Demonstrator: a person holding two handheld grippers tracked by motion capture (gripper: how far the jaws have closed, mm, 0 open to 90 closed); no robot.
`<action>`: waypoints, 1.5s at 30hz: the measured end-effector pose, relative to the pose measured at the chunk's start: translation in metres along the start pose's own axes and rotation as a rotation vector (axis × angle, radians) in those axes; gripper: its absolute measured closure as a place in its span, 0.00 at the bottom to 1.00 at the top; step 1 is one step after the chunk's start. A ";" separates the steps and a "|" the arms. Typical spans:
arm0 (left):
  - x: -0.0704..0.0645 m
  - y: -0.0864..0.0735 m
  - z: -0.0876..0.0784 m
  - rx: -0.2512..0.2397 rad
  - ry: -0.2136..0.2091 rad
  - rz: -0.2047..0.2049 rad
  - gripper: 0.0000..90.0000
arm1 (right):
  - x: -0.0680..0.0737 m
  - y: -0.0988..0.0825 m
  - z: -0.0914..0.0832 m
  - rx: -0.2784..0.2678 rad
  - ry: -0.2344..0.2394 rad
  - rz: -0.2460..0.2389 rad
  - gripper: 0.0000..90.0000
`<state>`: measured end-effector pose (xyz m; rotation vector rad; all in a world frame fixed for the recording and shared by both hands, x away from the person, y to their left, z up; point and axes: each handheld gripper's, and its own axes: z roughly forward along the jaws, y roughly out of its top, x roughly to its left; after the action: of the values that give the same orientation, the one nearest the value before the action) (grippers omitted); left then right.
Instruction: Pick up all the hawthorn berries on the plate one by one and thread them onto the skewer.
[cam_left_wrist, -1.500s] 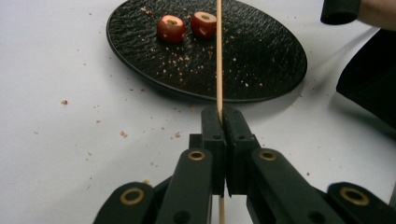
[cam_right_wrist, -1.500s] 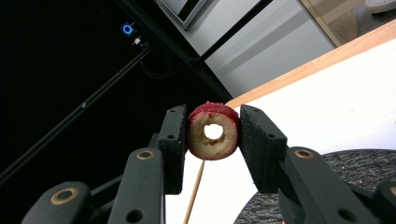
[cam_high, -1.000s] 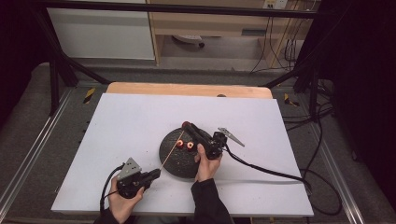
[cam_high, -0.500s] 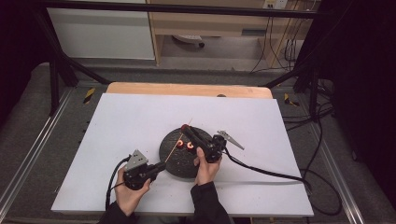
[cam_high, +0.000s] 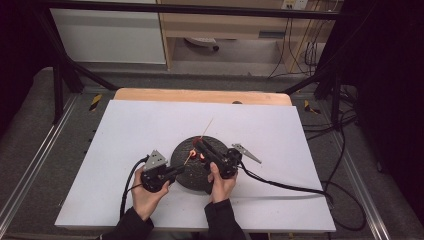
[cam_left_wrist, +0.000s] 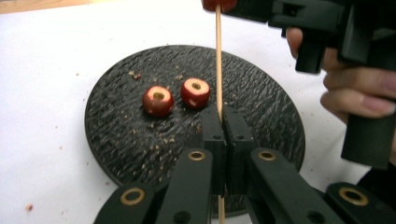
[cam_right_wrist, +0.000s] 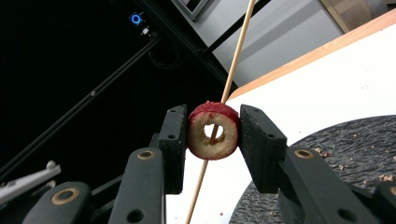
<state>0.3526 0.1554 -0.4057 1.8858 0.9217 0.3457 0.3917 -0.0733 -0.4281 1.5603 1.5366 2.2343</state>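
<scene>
Red-skinned, with its core bored out, one small fruit ring (cam_right_wrist: 213, 130) is clamped between the pads of the right tool (cam_right_wrist: 211, 135), and the thin wooden skewer (cam_left_wrist: 218, 60) already passes through its hole, so I judge the first piece is threaded or very nearly so. The left tool (cam_left_wrist: 223, 140) has its jaws together on the lower part of the skewer and holds it slanting upward toward the right tool. Two more cored fruits (cam_left_wrist: 158, 100) (cam_left_wrist: 195, 92) lie side by side on the dark round plate (cam_left_wrist: 116, 140), among small crumbs, not touched by any tool; these two are probably what is left to put on the stick. Both hands (cam_high: 222, 182) work above the plate, which stands a little toward the near edge of the white tabletop (cam_high: 125, 130), about midway between its left and right edges. A bare wooden strip (cam_high: 200, 96) runs along the far edge. Black cables trail from the tools over the near part of the tabletop and off its right side. Around it there is grey floor, a black metal frame (cam_high: 65, 75), and behind it a white cabinet (cam_high: 107, 35) beside a pale wooden one.
</scene>
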 end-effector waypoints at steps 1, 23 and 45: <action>0.000 0.002 0.001 0.003 -0.003 -0.001 0.98 | 0.001 -0.001 -0.002 0.004 -0.001 -0.004 0.70; 0.006 0.007 0.009 0.019 -0.026 0.002 0.98 | 0.000 -0.009 -0.005 0.084 -0.019 -0.040 0.59; 0.036 -0.030 -0.028 0.076 -0.011 -0.013 0.98 | -0.019 0.007 -0.018 0.362 -0.138 -0.263 0.06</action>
<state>0.3474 0.2069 -0.4236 1.9485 0.9506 0.2959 0.3917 -0.0985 -0.4371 1.4396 2.0501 1.7477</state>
